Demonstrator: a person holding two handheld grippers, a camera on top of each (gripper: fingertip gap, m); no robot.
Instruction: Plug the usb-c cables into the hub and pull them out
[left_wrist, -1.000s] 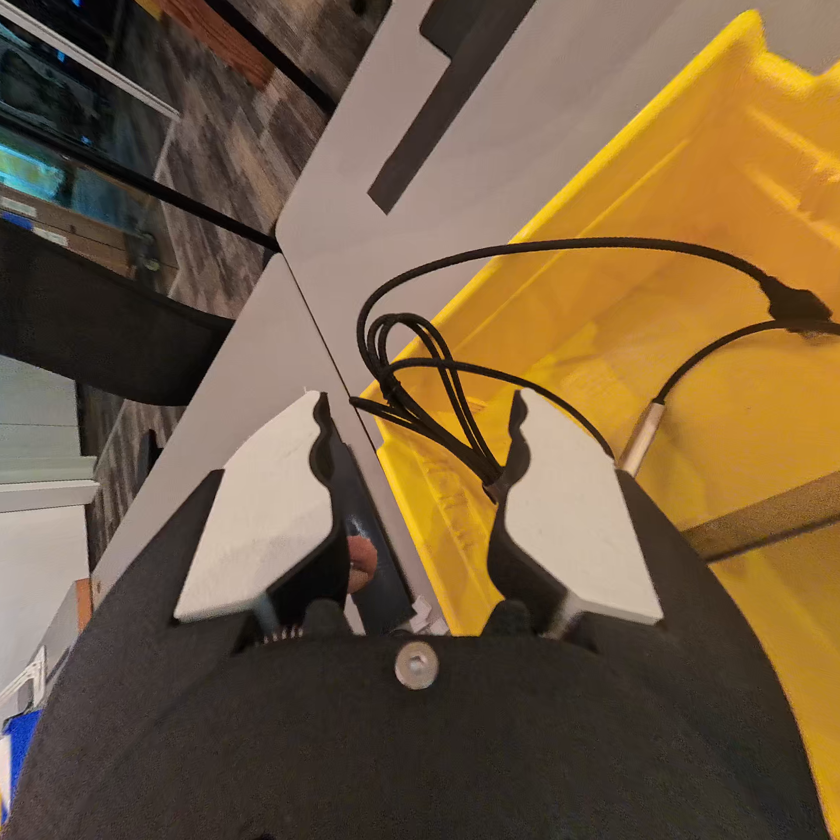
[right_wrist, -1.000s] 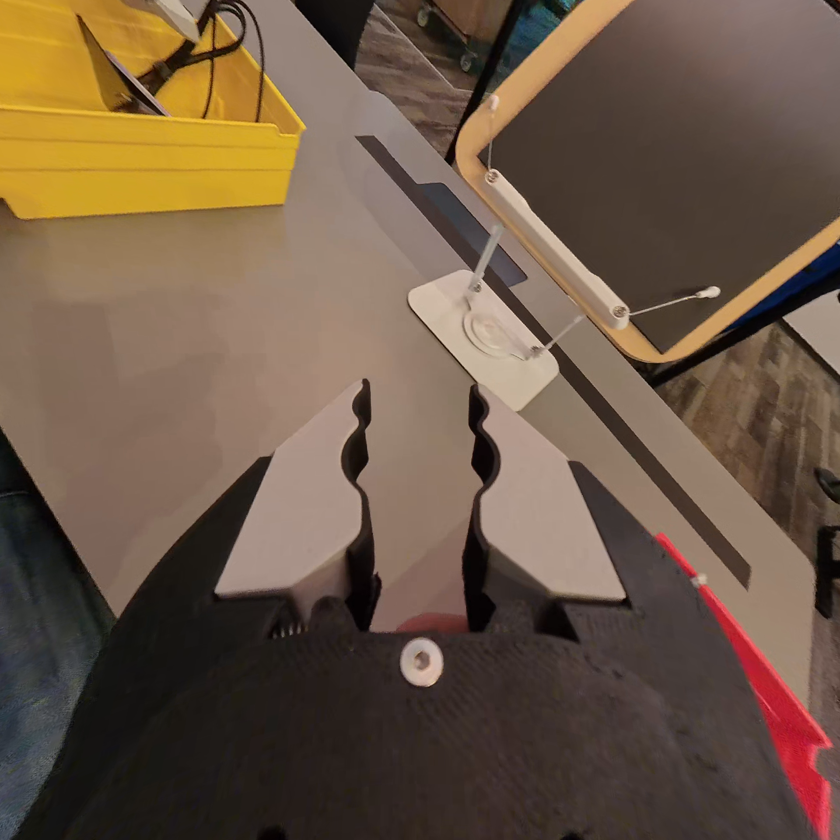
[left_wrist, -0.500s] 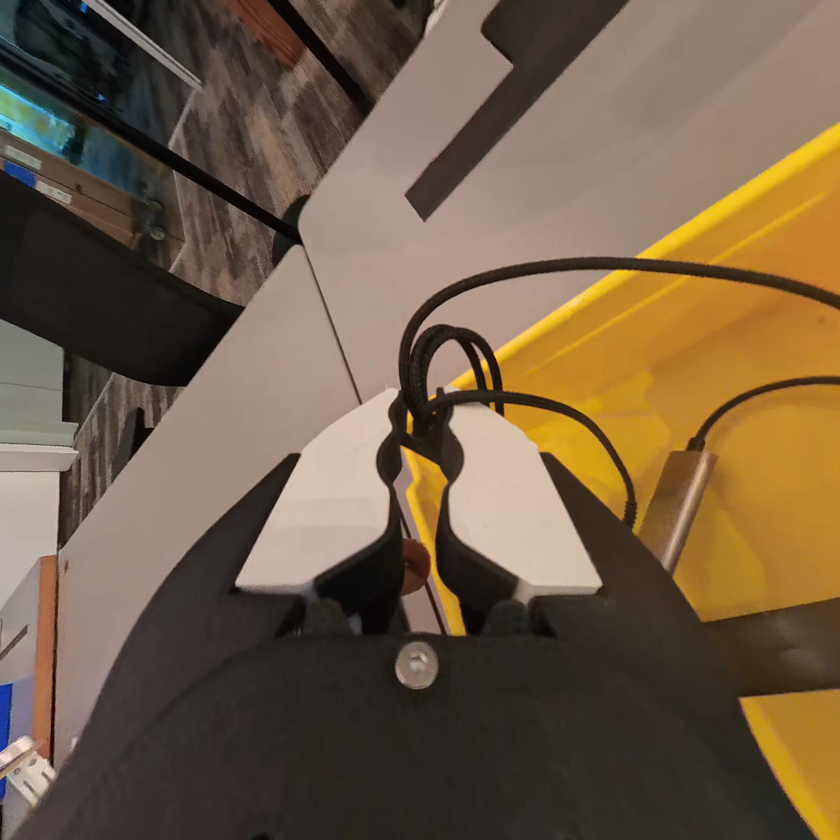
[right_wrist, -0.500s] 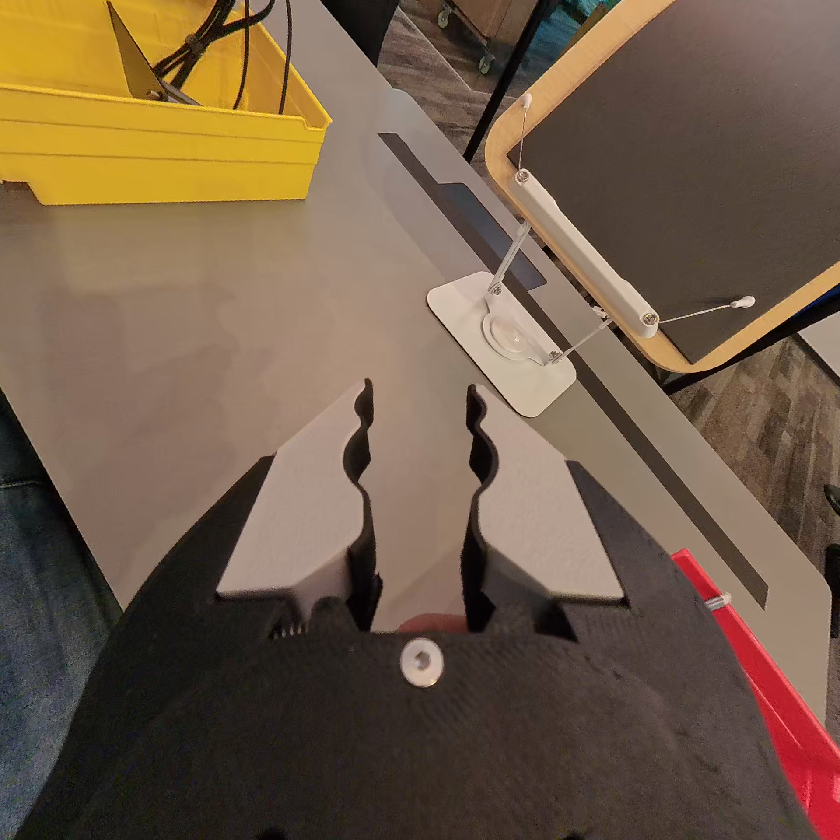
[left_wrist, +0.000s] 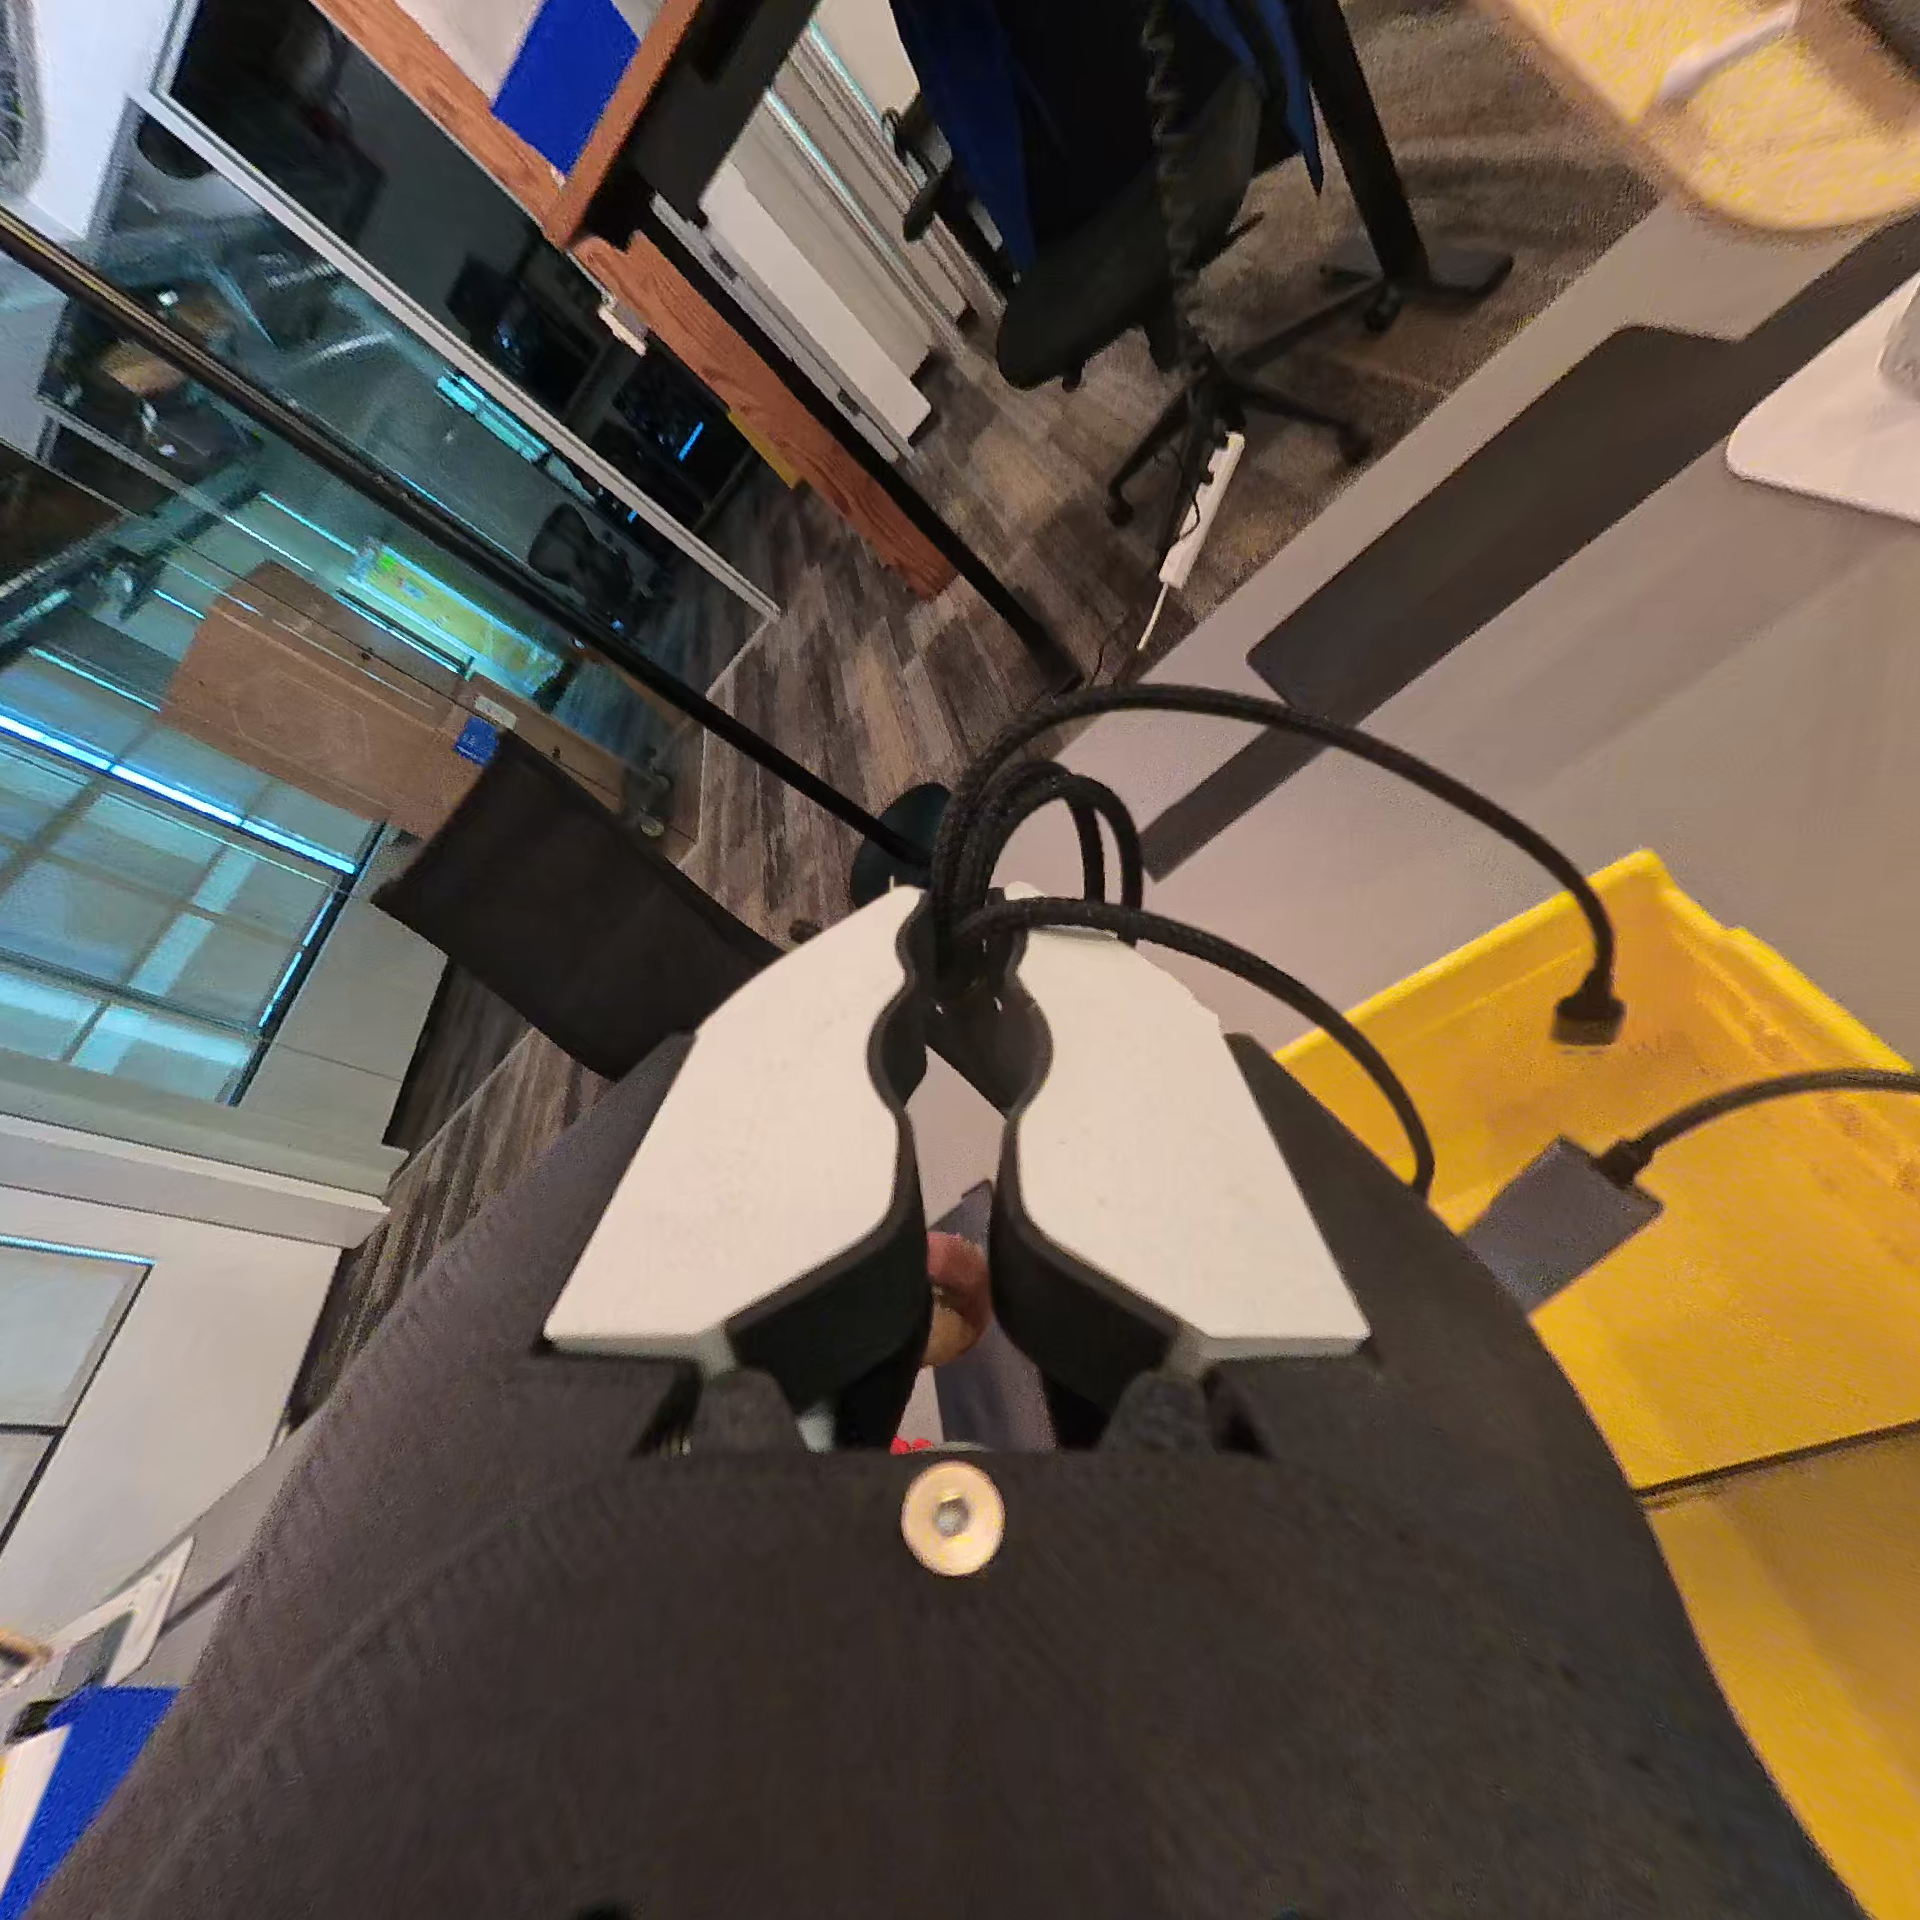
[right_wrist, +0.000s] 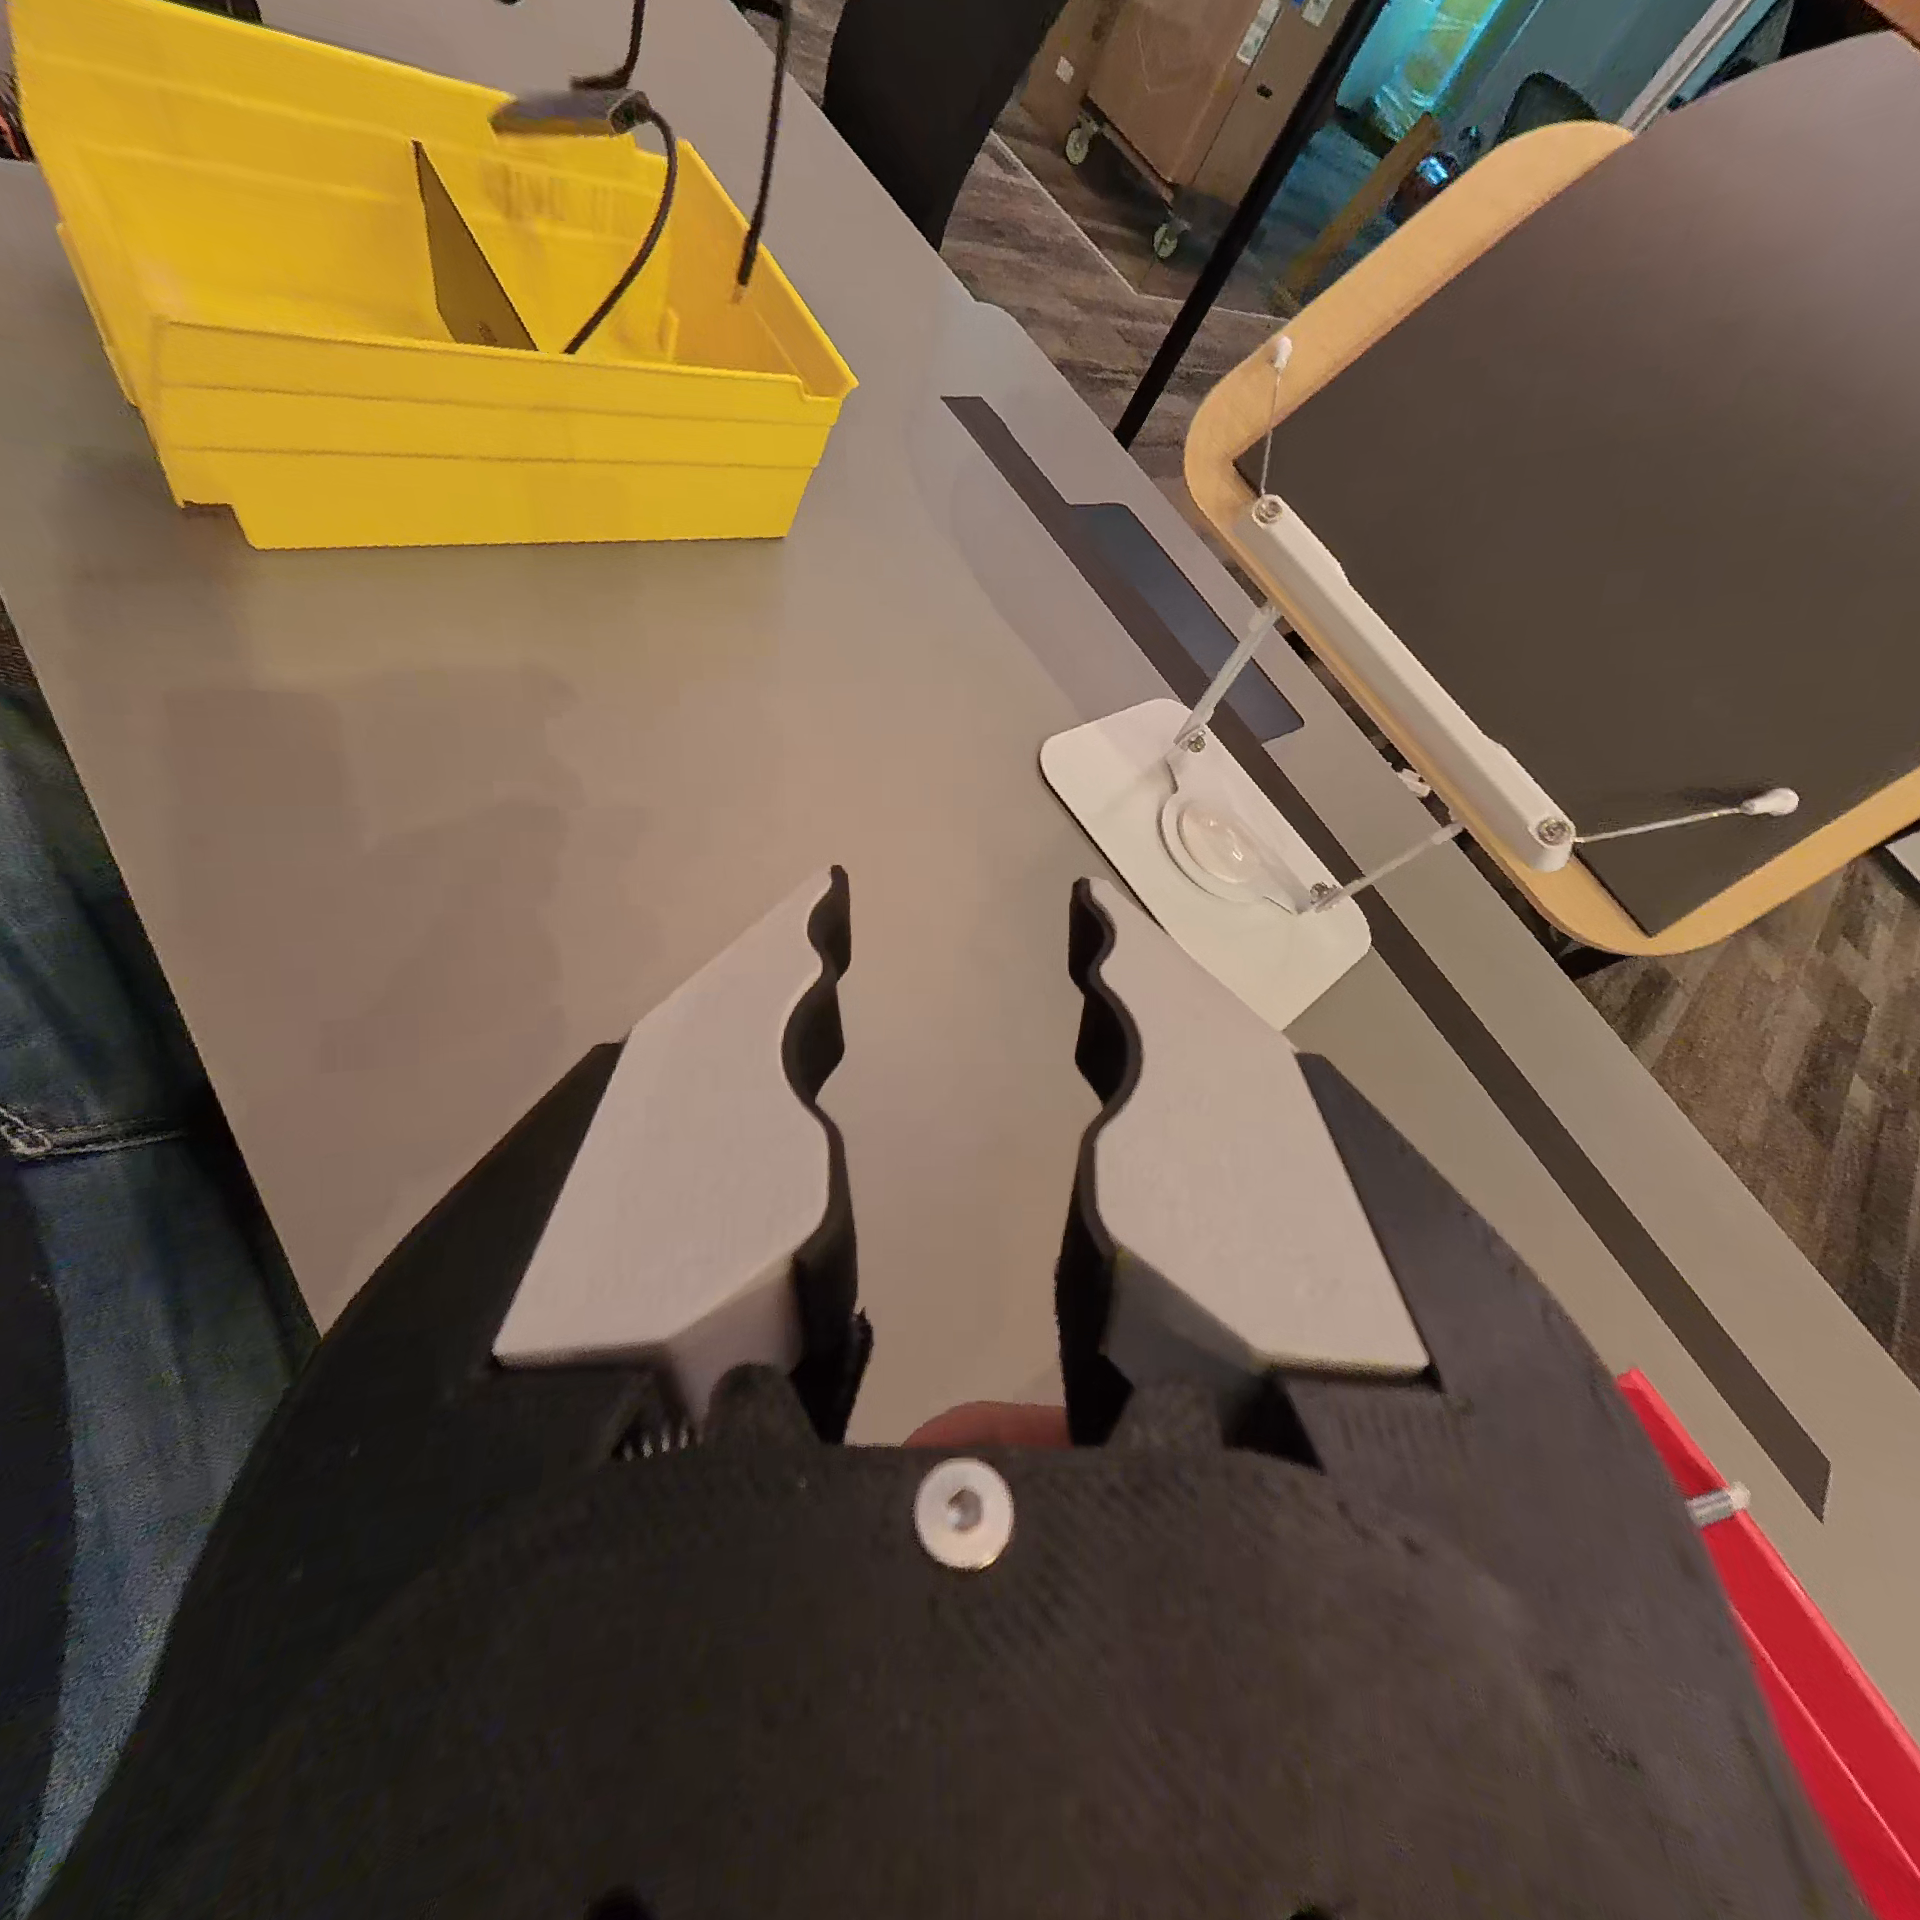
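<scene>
Left gripper (left_wrist: 961, 961) raised, clamping cable bundle (left_wrist: 1023, 831) (tilted)

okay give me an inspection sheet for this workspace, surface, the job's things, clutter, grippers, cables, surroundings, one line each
Surface: grey table, mostly bare around the bin.
Job's things: grey hub hanging in the air above the yellow bin with one cable plugged into it; a second cable's free plug dangles unplugged over the bin.
Clutter: dark divider panel standing in the bin; white stand base on the table; red bin at the table edge.
Grippers: left gripper shut on the cable bundle; right gripper open, empty, above bare table.
Cables: black braided, looped at the left gripper's tips, ends trailing down toward the bin.
Surroundings: dark framed board, office chair, glass partition, patterned carpet.
</scene>
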